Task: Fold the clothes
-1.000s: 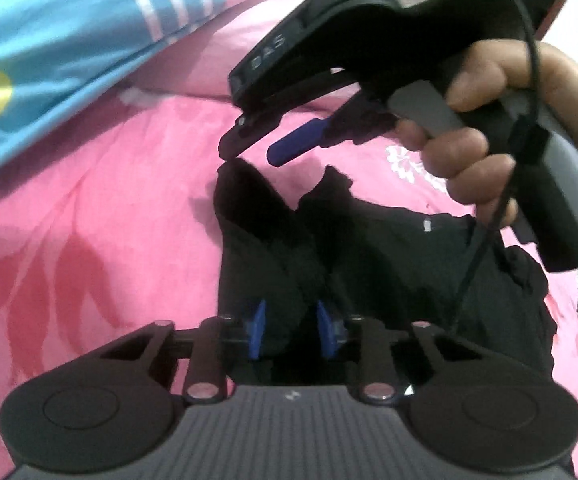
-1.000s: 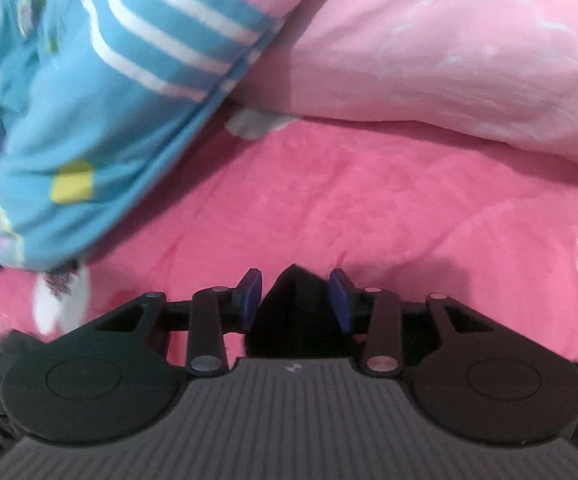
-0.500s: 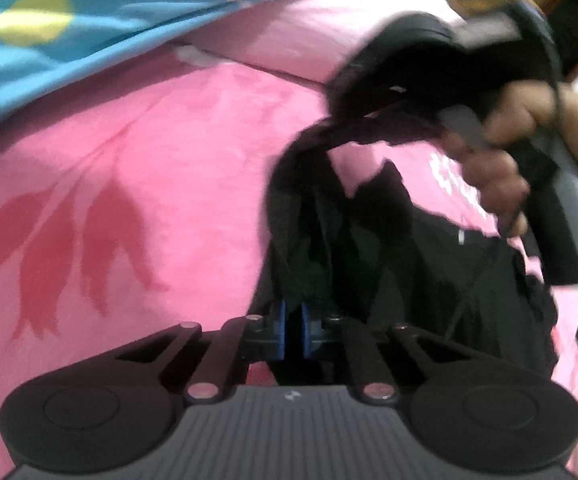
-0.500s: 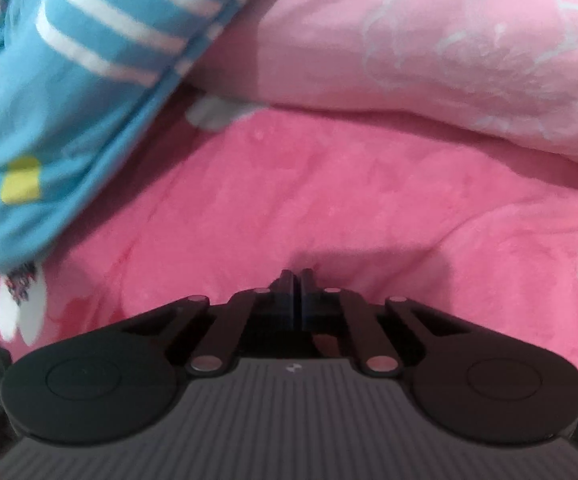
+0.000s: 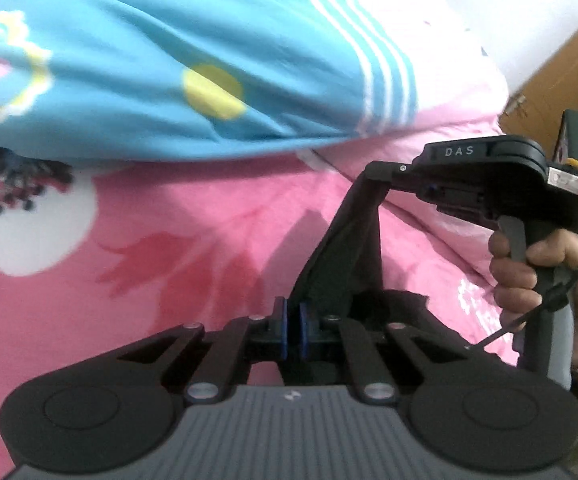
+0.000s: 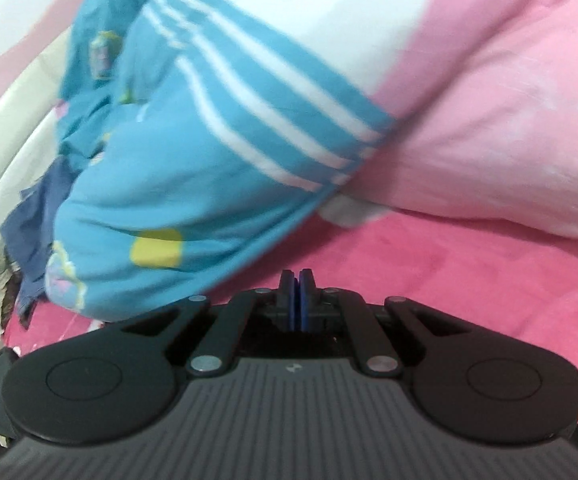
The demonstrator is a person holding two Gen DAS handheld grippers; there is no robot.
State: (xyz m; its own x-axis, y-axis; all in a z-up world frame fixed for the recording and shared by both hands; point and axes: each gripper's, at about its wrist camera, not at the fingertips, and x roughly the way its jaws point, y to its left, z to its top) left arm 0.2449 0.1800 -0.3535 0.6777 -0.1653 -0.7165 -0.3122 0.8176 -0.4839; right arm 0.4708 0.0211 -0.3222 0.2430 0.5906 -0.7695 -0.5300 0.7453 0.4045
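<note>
A black garment hangs stretched in a taut band between my two grippers, above the pink bed sheet. My left gripper is shut on its lower end, the blue pads pressed on the cloth. In the left wrist view my right gripper is up and to the right, shut on the garment's upper end and held by a hand. In the right wrist view the right gripper shows its pads pressed together. The cloth there is mostly hidden under the fingers.
A blue quilt with white stripes bulges over the far side of the bed, also seen as the quilt. A pink pillow lies to its right. Dark blue clothes sit at the far left. A wooden door stands behind.
Both grippers went from open to shut on the black garment. They then rose and drew apart, lifting it off the bed and pulling it taut.
</note>
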